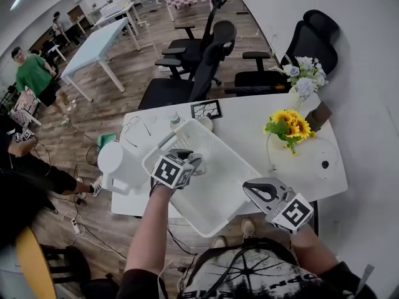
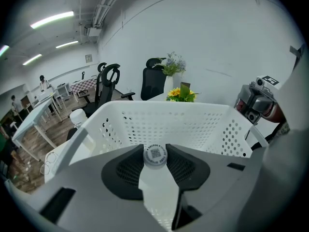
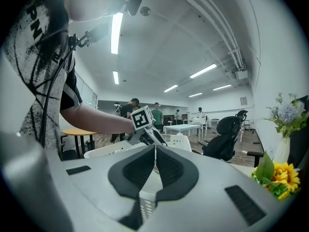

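Bottle (image 2: 155, 156) snug in left hand-held gripper (image 2: 155, 151)

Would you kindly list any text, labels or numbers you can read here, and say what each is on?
No text reads clearly.
Bottle cap in the left gripper: a code square ringed with print, too small to read.
Shirt: big letters, skewed and cut off, unreadable.
Marker cubes and table card: patterns only, no words.
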Demonstrator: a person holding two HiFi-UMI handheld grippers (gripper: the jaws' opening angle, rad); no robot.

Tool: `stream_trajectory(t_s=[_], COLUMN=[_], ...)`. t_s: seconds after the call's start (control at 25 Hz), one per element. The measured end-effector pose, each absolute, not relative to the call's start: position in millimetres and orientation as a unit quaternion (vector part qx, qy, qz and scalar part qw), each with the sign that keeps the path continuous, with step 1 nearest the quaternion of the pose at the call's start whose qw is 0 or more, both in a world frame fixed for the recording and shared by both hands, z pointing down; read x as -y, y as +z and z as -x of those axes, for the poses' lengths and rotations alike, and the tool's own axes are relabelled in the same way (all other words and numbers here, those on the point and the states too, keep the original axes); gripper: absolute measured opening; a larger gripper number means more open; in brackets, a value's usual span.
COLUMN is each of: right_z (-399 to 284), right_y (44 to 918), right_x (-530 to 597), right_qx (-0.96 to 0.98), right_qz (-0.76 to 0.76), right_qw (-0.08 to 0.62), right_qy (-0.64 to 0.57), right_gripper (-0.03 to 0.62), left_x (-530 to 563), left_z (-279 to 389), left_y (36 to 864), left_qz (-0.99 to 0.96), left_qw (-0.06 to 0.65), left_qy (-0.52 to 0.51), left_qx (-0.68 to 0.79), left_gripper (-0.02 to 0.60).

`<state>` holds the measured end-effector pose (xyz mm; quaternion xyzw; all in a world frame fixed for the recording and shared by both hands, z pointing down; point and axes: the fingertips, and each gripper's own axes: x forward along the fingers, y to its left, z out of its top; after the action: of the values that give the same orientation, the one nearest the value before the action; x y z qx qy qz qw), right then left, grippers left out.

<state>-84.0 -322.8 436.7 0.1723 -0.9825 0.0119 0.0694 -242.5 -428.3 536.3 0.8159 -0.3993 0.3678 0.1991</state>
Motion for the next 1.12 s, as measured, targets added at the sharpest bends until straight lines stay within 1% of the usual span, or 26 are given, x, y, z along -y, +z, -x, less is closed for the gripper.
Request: stream_trajectory(t_s=[0.28, 0.6, 1.12], right_z=[75, 73, 93], right_y=[436, 437, 427], right_x=[322, 315, 295], right_qx=[0.98, 0.978, 0.977], right_qz=[-0.185, -0.195, -0.197], right_qw=[0.071, 0.079, 0.076], right_qy=[0.008, 0.004, -0.017], right_gripper=[0.023, 0.023, 0.025], left_x=[428, 422, 403], left_z=[238, 234, 238], left_y=[534, 515, 430], left_qz=[-0.818, -0.834, -0.863], left_qw=[0.188, 0.172, 0.111], left_qy=[0.365, 0.33, 0.24], left_qx=[0.403, 0.408, 0.431], left_gripper=[0.147, 0.147, 0.148])
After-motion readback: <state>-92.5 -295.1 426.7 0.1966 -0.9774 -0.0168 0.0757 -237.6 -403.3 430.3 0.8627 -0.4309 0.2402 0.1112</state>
